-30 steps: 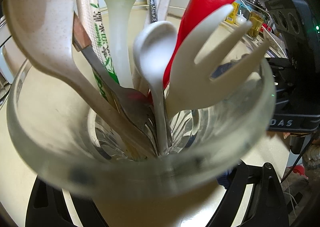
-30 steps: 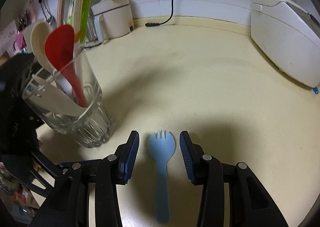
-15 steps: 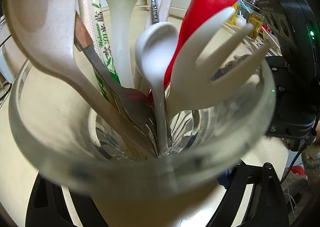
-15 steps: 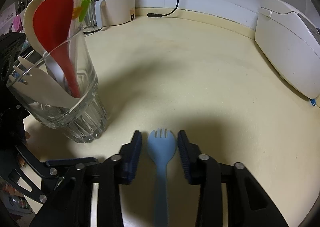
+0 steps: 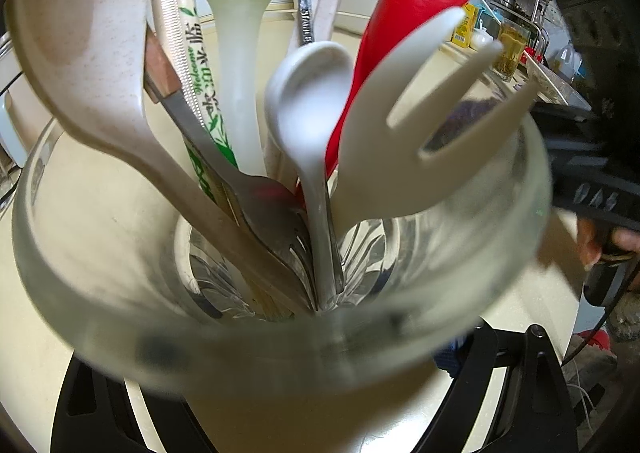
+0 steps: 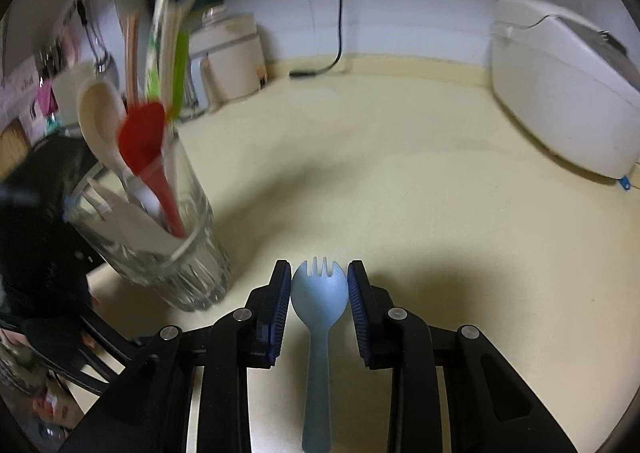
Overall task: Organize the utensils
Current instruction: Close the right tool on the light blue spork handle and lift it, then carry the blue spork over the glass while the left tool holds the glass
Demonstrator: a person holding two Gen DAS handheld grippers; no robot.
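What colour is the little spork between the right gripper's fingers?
Light blue. The spork shows best in the right wrist view, clamped between the right gripper fingers.

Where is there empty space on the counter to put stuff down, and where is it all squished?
The widest bare stretch of counter lies between the glass and the white appliance, running back to the wall. The back left corner is crowded with a white jar and hanging things. The glass itself is packed with utensils; only the side nearest the left gripper has a gap.
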